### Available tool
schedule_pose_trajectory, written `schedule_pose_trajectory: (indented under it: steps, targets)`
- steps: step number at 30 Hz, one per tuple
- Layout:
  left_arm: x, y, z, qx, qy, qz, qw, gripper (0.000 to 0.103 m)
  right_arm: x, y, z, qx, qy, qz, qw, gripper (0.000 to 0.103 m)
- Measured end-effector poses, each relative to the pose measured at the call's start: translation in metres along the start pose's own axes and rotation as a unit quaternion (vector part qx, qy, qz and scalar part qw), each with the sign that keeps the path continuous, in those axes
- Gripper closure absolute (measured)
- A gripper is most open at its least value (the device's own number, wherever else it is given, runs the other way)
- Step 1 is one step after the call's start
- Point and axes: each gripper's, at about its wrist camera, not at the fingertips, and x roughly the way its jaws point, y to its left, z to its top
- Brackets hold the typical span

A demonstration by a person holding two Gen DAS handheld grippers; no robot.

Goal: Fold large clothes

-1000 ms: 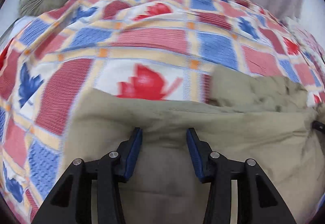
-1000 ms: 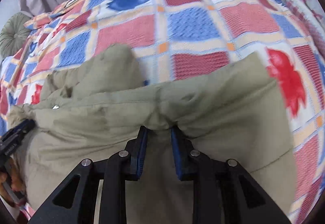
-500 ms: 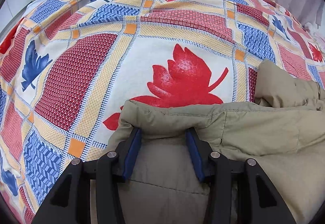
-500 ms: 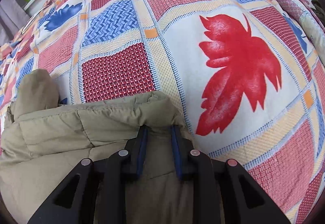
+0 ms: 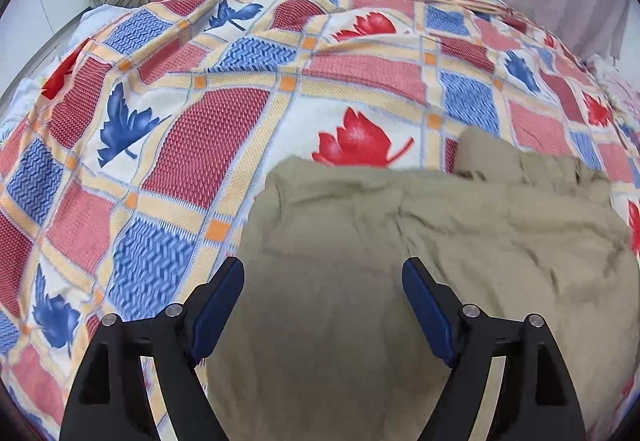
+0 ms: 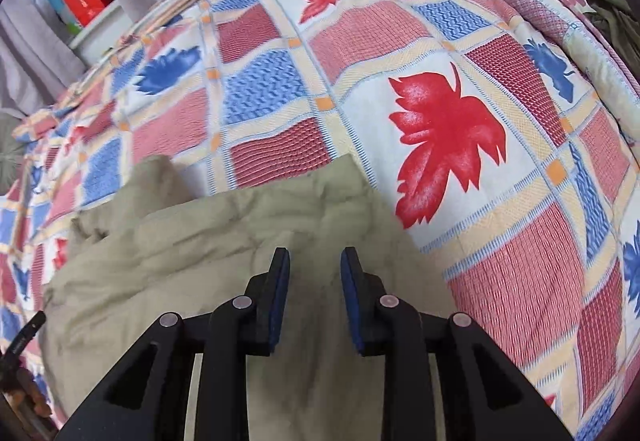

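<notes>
Left wrist view had my left claw (image 5: 323,283) with its jaws swinging wide apart, nothing pinched, and the olive jacket (image 5: 420,241) lying right under and ahead of the tips on the patterned bedspread (image 5: 168,145). Right claw (image 6: 315,273) was only cracked a bit and still easing apart; fabric sat below the gap, but the pads didn't look like they were pressing on it. From either claw the jacket's far edge ran crossways, so its long axis went side to side between my two hands, with each claw over its own end. I'd guess the next grab depends on that edge. Near side of the jacket was cut off under the fingers, so I couldn't tell how neat the fold was.
</notes>
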Motion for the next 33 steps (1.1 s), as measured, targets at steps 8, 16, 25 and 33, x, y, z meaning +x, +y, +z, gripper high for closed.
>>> schedule_pose_trajectory:
  steps: [8, 16, 25, 33]
  targets:
    - [-0.036, -0.005, -0.047, 0.003, 0.039, -0.029, 0.9988, 0.021, -0.038, 0.003, -0.052, 0.015, 0.031, 0.053, 0.998, 0.062]
    - [-0.066, -0.009, -0.092, 0.022, 0.069, -0.039, 0.9966, 0.02, -0.07, -0.012, -0.104, 0.044, 0.054, 0.067, 0.995, 0.046]
    - [-0.08, -0.007, -0.125, 0.02, 0.095, -0.049, 0.9941, 0.0, -0.081, -0.032, -0.151, 0.08, 0.094, 0.07, 0.99, 0.046]
    - [-0.054, -0.007, -0.145, -0.002, 0.129, -0.037, 0.991, 0.0, -0.068, -0.036, -0.171, 0.112, 0.12, 0.108, 0.981, 0.021]
